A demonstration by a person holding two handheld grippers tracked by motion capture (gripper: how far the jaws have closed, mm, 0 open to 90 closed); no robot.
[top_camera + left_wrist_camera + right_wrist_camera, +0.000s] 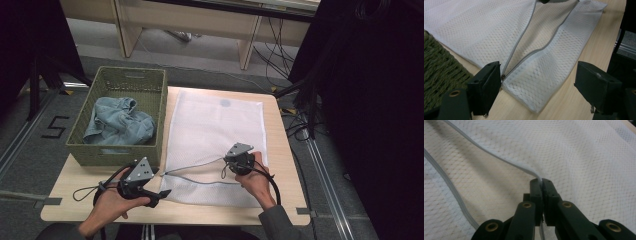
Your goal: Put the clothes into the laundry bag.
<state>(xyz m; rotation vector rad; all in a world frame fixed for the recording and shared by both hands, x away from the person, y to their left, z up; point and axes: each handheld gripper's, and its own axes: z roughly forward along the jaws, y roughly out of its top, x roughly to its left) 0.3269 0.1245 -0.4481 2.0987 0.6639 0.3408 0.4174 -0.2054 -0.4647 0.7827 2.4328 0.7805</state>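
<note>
White mesh laundry bag (215, 135) lies flat on the bench (290, 150), reaching from its far edge to near its front edge, zipper partly undone. My right hand-held gripper (541, 181) is clamped tight on the upper zipper edge (499, 157). My left hand-held gripper (537, 82) stands wide apart, holding nothing, with the bag's zipper end just beside one jaw. At the bench's left edge sits a green woven basket (150, 80) holding blue cloth (117, 122). Grey floor (200, 55) and cables (275, 50) lie beyond.
</note>
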